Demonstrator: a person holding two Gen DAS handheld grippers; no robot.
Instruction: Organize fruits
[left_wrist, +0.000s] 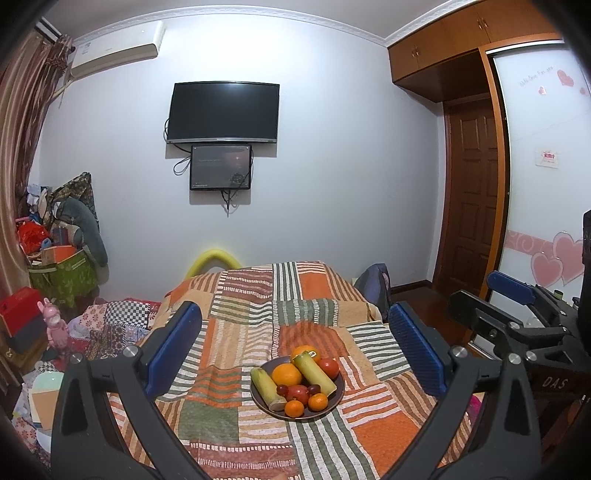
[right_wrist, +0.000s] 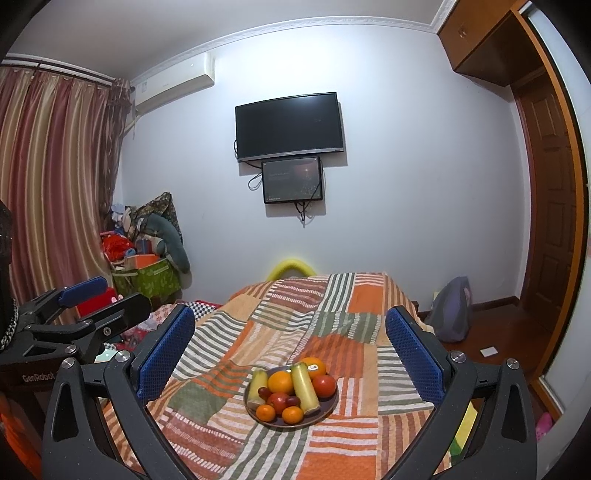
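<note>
A dark round plate (left_wrist: 334, 400) (right_wrist: 330, 408) sits on a striped patchwork cloth over a table. It holds two oranges (left_wrist: 286, 374) (right_wrist: 280, 381), two green sugarcane pieces (left_wrist: 314, 371) (right_wrist: 304, 386), a tomato (left_wrist: 328, 367) (right_wrist: 324, 385), a red apple (left_wrist: 297, 393) (right_wrist: 277, 401), two mandarins (left_wrist: 294, 408) (right_wrist: 293, 414) and grapes (left_wrist: 282, 388). My left gripper (left_wrist: 293, 345) is open and empty, held above and before the plate. My right gripper (right_wrist: 290, 350) is open and empty, likewise above the plate. Each gripper shows at the edge of the other's view (left_wrist: 513, 306) (right_wrist: 96, 299).
The patchwork cloth (left_wrist: 258, 314) (right_wrist: 295, 314) covers the table out to the far wall. Piled bags and toys (left_wrist: 62, 251) stand at the left by the curtain. A wooden door (left_wrist: 472, 192) and wardrobe are at the right. A TV (left_wrist: 223, 112) hangs on the wall.
</note>
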